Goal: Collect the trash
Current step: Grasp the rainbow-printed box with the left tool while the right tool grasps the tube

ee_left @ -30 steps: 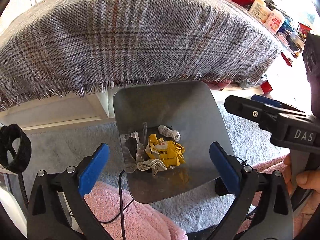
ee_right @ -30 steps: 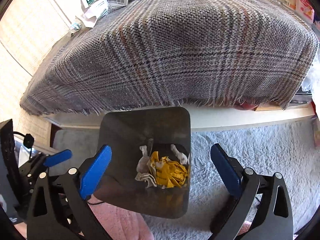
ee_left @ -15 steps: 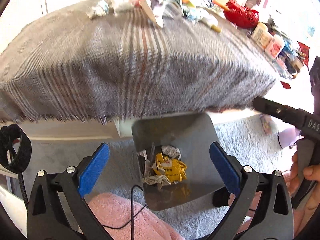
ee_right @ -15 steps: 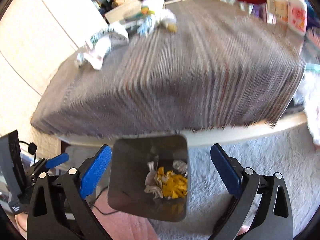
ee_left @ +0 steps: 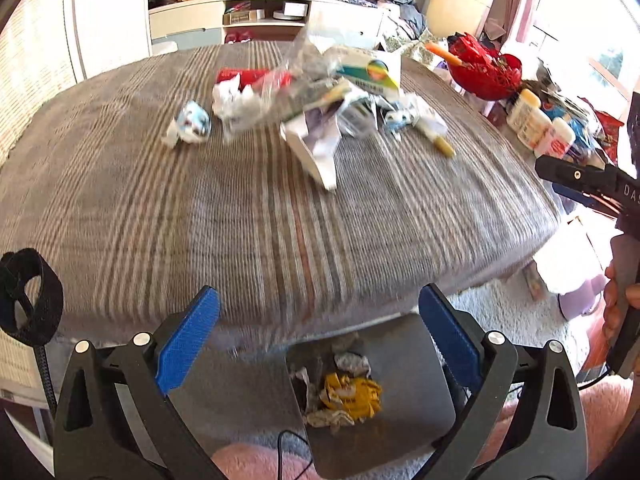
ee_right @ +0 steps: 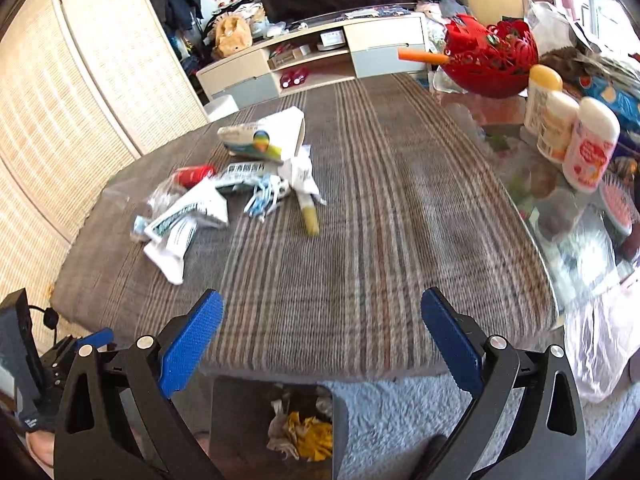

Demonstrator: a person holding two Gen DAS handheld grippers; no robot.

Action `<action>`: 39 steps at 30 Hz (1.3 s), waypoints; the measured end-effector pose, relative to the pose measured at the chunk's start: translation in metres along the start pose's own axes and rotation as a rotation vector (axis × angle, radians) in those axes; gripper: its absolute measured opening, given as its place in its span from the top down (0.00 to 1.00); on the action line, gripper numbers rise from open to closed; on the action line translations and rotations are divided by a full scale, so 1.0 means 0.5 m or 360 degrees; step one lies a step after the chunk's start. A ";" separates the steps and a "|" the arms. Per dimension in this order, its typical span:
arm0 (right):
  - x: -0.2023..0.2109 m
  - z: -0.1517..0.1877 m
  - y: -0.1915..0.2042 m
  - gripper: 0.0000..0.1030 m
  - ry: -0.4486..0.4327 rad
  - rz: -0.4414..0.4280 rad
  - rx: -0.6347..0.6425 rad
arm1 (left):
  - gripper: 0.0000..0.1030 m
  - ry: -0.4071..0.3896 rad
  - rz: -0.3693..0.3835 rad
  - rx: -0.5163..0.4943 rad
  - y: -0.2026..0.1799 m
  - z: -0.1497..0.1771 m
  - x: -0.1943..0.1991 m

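A grey metal bin (ee_left: 412,384) stands on the carpet below the table edge, holding a crumpled yellow wrapper (ee_left: 352,394) and paper scraps; it also shows in the right wrist view (ee_right: 240,420). On the plaid-covered table (ee_left: 280,232) lies a pile of trash: a crumpled wrapper (ee_left: 192,122), white paper (ee_left: 316,148), a carton (ee_right: 264,138), a red can (ee_right: 192,174) and a small tube (ee_right: 310,216). My left gripper (ee_left: 320,344) is open and empty above the bin. My right gripper (ee_right: 322,344) is open and empty at the table's near edge.
A red basket (ee_right: 492,56) and several bottles (ee_right: 572,136) stand on the glass part at the table's right. A white plastic bag (ee_right: 600,352) hangs at the right edge. A TV cabinet (ee_right: 312,52) stands beyond the table. Pink fabric (ee_left: 248,464) lies below.
Both grippers have risen and tilted up from over the bin; the tabletop and its trash pile have come into view and the bin has dropped to the bottom of both views. Both stayed open.
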State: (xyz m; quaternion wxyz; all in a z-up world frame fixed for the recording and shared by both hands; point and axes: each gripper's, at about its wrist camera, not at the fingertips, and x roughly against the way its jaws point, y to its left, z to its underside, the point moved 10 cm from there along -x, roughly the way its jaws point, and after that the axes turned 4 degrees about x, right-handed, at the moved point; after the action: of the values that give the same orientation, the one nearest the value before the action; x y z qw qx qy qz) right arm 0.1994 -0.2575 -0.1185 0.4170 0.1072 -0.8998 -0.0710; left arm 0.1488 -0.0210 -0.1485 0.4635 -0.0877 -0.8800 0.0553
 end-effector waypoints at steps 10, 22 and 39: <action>-0.102 -0.052 0.008 0.17 0.0047 -0.0027 -0.0012 | 0.09 -0.0016 -0.0025 0.0026 0.017 -0.105 -0.062; -0.196 -0.070 0.018 0.53 0.0123 -0.0007 0.0061 | 0.37 0.0026 0.0021 0.0062 0.023 -0.147 -0.134; -0.197 -0.034 0.046 0.87 0.0166 -0.0052 0.0137 | 0.76 0.0031 0.0045 -0.0033 -0.018 -0.133 -0.125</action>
State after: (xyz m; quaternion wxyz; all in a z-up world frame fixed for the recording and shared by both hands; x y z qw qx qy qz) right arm 0.2712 -0.2112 -0.1750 0.4571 0.1431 -0.8772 -0.0333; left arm 0.2374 -0.0415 -0.1598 0.4703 -0.1056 -0.8746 0.0520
